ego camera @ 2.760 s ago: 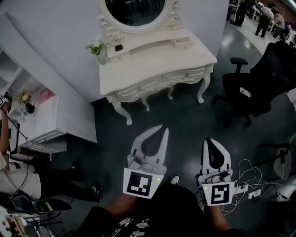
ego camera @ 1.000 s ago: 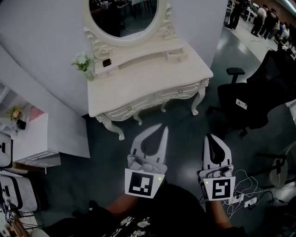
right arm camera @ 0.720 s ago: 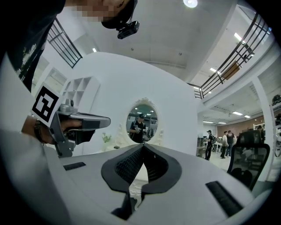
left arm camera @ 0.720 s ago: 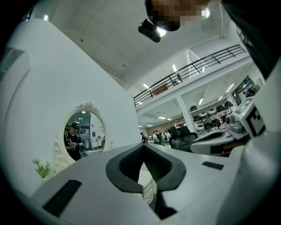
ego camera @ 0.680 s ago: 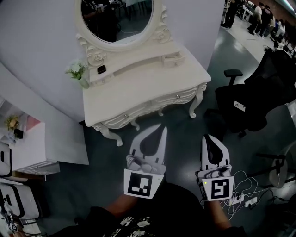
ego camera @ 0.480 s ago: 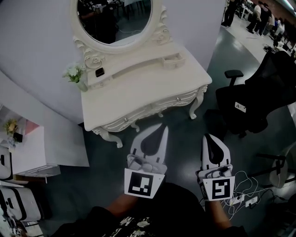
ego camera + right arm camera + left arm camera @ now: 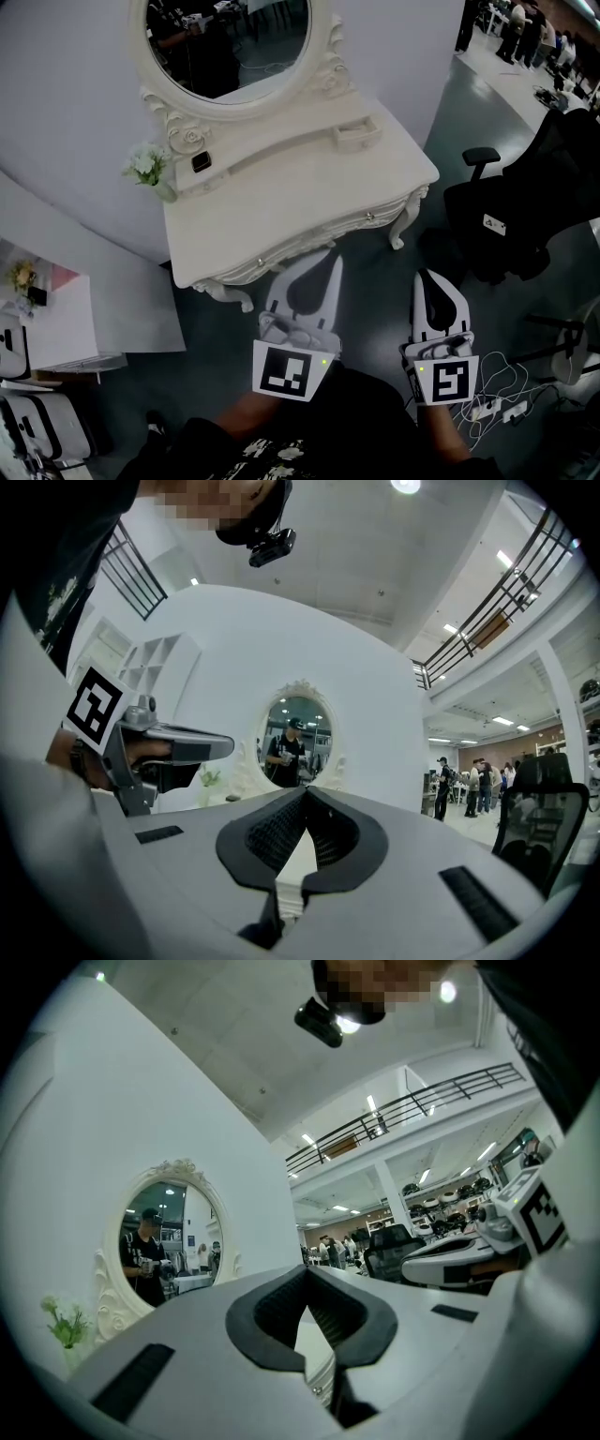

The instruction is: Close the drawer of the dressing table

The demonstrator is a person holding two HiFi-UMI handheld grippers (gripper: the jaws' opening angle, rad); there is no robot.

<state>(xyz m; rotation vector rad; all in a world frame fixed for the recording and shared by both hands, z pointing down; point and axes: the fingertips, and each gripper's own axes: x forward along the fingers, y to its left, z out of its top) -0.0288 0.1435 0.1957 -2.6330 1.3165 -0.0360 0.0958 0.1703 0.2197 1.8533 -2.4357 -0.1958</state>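
The white dressing table point(image 7: 291, 197) with its oval mirror point(image 7: 230, 37) stands against the wall ahead of me. On its raised back shelf, a small drawer point(image 7: 359, 133) at the right sticks out a little. Two front drawers carry small knobs point(image 7: 367, 215). My left gripper point(image 7: 332, 257) is shut and empty, its tip just over the table's front edge in the head view. My right gripper point(image 7: 422, 275) is also shut and empty, over the floor to the right of the table's leg. Both point level at the table. The mirror point(image 7: 295, 738) shows in the right gripper view.
A vase of white flowers point(image 7: 150, 169) and a small dark object point(image 7: 201, 161) sit on the shelf's left. A black office chair point(image 7: 525, 220) stands to the right. White cables point(image 7: 497, 394) lie on the floor. A low white cabinet point(image 7: 47, 323) is at the left.
The dressing table has drawn closer and lower in the head view as I walk toward it. Both grippers keep their pose, shut and side by side.
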